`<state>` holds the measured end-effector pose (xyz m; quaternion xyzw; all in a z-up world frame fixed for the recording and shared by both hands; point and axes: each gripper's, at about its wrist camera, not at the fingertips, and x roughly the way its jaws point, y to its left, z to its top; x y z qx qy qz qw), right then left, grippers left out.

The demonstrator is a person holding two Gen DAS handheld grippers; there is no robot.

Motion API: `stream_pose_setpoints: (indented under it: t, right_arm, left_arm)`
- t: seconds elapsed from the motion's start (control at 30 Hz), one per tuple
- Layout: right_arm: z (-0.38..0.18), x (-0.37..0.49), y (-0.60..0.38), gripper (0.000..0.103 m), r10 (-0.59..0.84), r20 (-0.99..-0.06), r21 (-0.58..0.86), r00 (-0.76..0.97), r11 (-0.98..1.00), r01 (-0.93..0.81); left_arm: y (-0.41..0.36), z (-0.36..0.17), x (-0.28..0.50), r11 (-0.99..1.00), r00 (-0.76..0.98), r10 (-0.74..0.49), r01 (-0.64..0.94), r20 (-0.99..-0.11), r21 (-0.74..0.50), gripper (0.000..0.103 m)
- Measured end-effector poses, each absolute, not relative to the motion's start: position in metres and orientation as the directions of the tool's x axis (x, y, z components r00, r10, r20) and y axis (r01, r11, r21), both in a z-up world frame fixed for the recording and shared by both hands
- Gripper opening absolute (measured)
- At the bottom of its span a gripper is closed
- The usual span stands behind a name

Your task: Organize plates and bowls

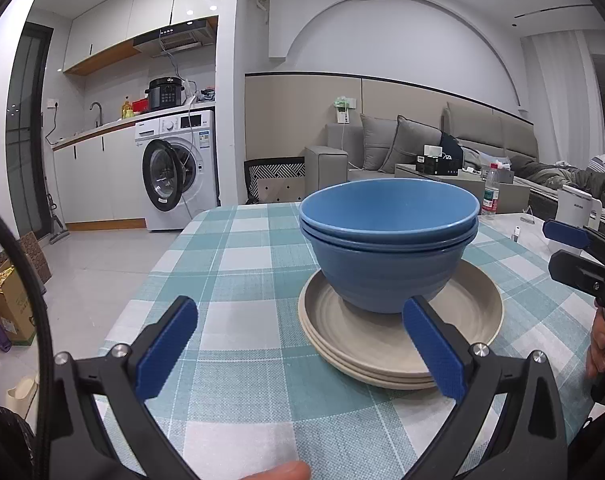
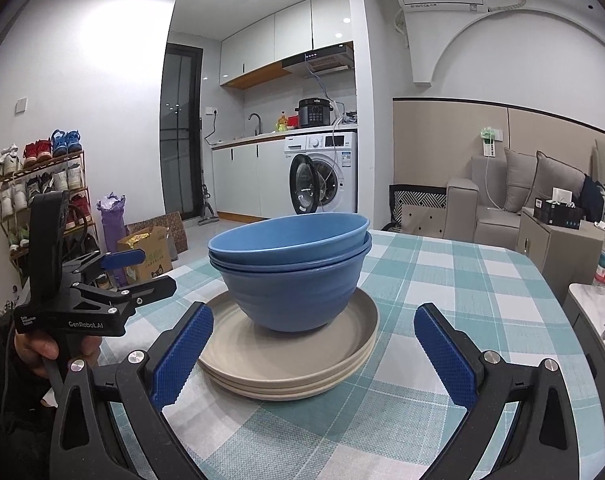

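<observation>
blue bowls [image 1: 388, 240] nested, stood on stacked beige plates [image 1: 398, 332] at mid-table on checked cloth [image 1: 238, 280] | left gripper [image 1: 302, 354] spread wide, nothing held, kept near side of plates, one pad beside the rim | right gripper [image 2: 314, 354] spread wide, nothing held, plates seen between its fingers

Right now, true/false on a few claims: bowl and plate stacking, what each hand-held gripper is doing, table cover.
1. The blue bowls sit nested on the stacked beige plates. True.
2. The left hand-held gripper is shut on a plate. False: open, holding nothing.
3. The right hand-held gripper is open. True.
4. The bowls sit directly on the teal checked tablecloth. False: they rest on the plates.
</observation>
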<state>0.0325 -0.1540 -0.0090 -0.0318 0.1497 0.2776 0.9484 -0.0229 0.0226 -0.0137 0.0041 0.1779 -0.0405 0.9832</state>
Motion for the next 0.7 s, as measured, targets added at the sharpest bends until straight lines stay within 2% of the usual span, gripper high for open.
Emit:
stream_pose_setpoints:
  t: [0.7]
  right_arm:
    - [-0.0105, 0.0373, -0.1545, 0.102, 0.519, -0.312, 0.042, 0.795, 0.844, -0.535]
  left_arm:
    - [0.0317, -0.0154, -0.0212, 0.996, 0.934, -0.089, 0.076, -0.346, -0.049, 0.103]
